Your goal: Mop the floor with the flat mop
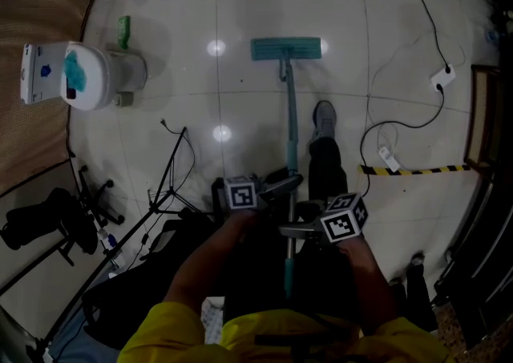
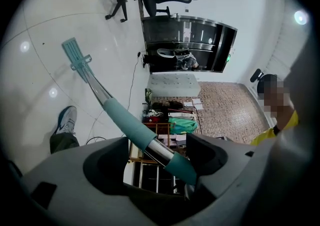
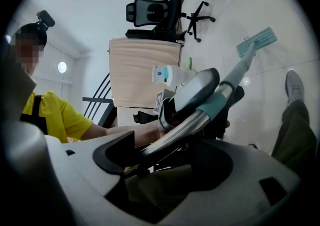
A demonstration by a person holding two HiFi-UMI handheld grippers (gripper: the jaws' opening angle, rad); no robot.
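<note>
The flat mop [image 1: 288, 113] lies in the middle of the head view; its long stick runs straight up and down the frame; the blue-green mop head [image 1: 285, 49] rests flat on the shiny white floor [image 1: 240, 1] near the top and points away from the person; the stick [image 1: 292, 133] leans back to the bottom middle; a grey shoe [image 1: 324, 119] stands just right of the stick; the left gripper [image 1: 280, 187] has the stick higher up, where the soft blue-green sleeve ends; its jaws are partly closed, with the stick slanting across the gap; the right gripper [image 1: 295, 231] grips the bare metal part lower down, just below the left one; its jaws are partly closed too.
</note>
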